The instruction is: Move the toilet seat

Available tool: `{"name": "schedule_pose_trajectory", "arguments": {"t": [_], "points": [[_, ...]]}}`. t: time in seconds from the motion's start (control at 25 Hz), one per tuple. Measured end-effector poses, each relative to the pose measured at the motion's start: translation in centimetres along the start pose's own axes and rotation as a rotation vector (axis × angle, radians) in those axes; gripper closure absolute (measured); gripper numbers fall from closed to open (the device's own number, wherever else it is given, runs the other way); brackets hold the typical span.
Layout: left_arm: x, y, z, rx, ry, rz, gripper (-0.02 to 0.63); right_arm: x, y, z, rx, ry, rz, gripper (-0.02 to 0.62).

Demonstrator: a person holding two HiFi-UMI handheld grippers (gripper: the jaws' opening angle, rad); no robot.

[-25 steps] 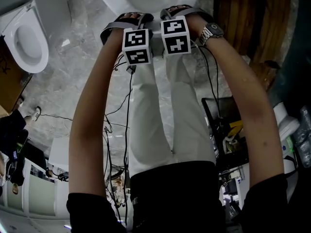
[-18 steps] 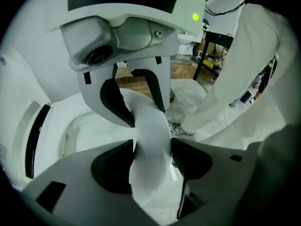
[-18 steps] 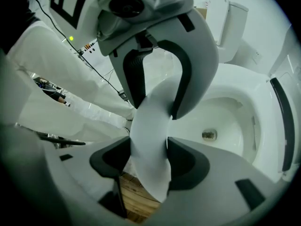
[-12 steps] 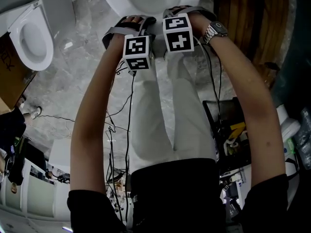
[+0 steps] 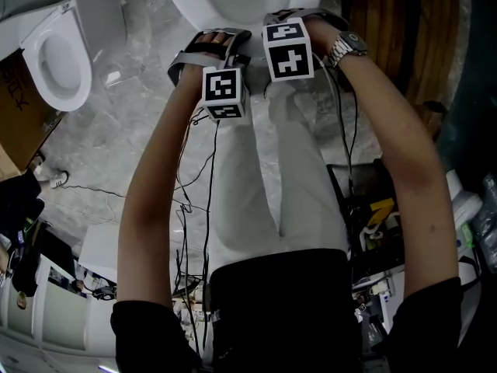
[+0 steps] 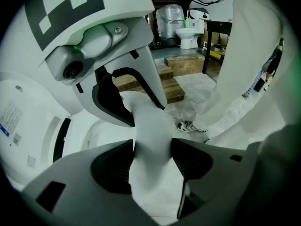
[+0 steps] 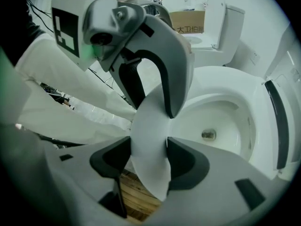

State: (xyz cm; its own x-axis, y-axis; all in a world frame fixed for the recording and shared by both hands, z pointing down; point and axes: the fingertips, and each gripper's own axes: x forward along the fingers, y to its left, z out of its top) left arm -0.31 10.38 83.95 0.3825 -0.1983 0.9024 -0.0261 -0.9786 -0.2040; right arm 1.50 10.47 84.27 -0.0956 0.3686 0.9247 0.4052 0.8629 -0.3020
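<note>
The white toilet seat point(image 7: 150, 126) is raised off the bowl point(image 7: 221, 126) and seen edge-on between my jaws. My right gripper point(image 7: 149, 161) is shut on its front rim, and my left gripper point(image 6: 151, 157) is shut on the same rim point(image 6: 149, 126) just beside it. Each gripper view shows the other gripper clamped close by. In the head view both marker cubes sit side by side at the near edge of the toilet point(image 5: 233, 2), the left gripper point(image 5: 221, 61) slightly nearer me than the right gripper point(image 5: 283, 22). The jaws are hidden there.
A second toilet point(image 5: 56, 62) stands at the left beside a cardboard box point(image 5: 17, 111). Cables point(image 5: 186, 200) trail over the marble floor by my white-trousered legs point(image 5: 272, 185). A wooden pallet point(image 5: 388, 29) lies at the right, with a cluttered black stand point(image 5: 365, 208) below it.
The left gripper's cube has come a little nearer to me and the right one has edged up toward the toilet. Both grippers have stayed shut on the seat.
</note>
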Motion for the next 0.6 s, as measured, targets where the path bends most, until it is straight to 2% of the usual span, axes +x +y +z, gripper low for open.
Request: {"name": "schedule_pose_trajectory", "arguments": {"t": [0.44, 0.6], "points": [[-1.7, 0.3, 0.9, 0.038, 0.007, 0.074, 0.35, -1.8, 0.5, 0.2, 0.002, -0.021, -0.031, 0.345], [-2.8, 0.7, 1.3, 0.057, -0.011, 0.089, 0.358, -3.0, 0.7, 0.4, 0.014, -0.059, -0.063, 0.344]]}}
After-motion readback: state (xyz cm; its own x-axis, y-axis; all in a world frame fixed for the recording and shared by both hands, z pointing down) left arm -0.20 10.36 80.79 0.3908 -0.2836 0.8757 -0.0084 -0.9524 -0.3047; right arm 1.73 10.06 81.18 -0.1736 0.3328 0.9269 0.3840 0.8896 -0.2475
